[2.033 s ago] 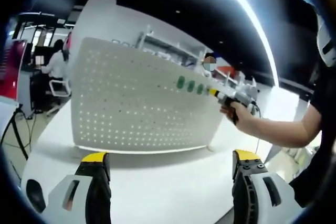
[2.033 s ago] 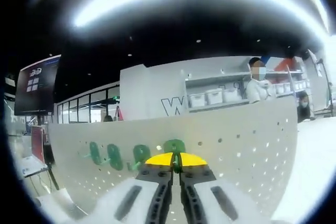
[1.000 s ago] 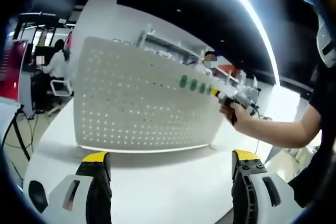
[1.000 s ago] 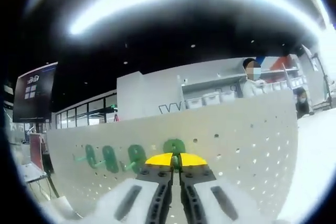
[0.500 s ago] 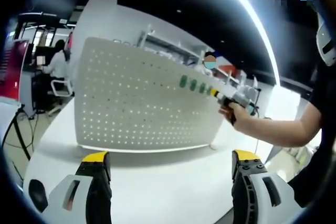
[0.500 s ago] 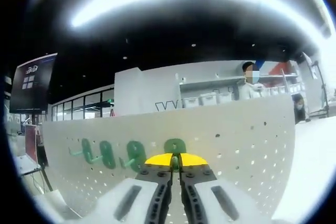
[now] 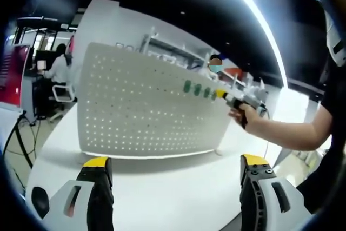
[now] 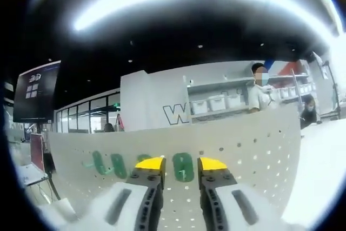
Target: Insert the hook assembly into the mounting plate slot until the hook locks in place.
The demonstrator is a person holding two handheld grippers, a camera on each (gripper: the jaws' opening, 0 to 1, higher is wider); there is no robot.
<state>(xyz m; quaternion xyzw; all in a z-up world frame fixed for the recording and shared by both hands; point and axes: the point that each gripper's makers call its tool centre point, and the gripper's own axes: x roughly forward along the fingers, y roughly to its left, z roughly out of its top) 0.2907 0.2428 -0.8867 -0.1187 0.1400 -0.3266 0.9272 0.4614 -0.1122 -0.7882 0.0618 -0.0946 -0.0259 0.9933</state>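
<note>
In the right gripper view, the right gripper [image 8: 181, 164] has its yellow-tipped jaws parted, and between them a rounded green plastic hook [image 8: 184, 166] sits on the face of the white perforated mounting plate [image 8: 254, 150], the rightmost of a row of matching green hooks, with neither jaw touching it. In the left gripper view, the left gripper [image 7: 177, 167] hangs open over the smooth white table [image 7: 162, 182], jaws wide apart and holding nothing. There the plate stands upright on the table as a curved sheet of regular small holes, and a person's hand [image 7: 247, 116] holds the right gripper at its right end beside the hooks.
</note>
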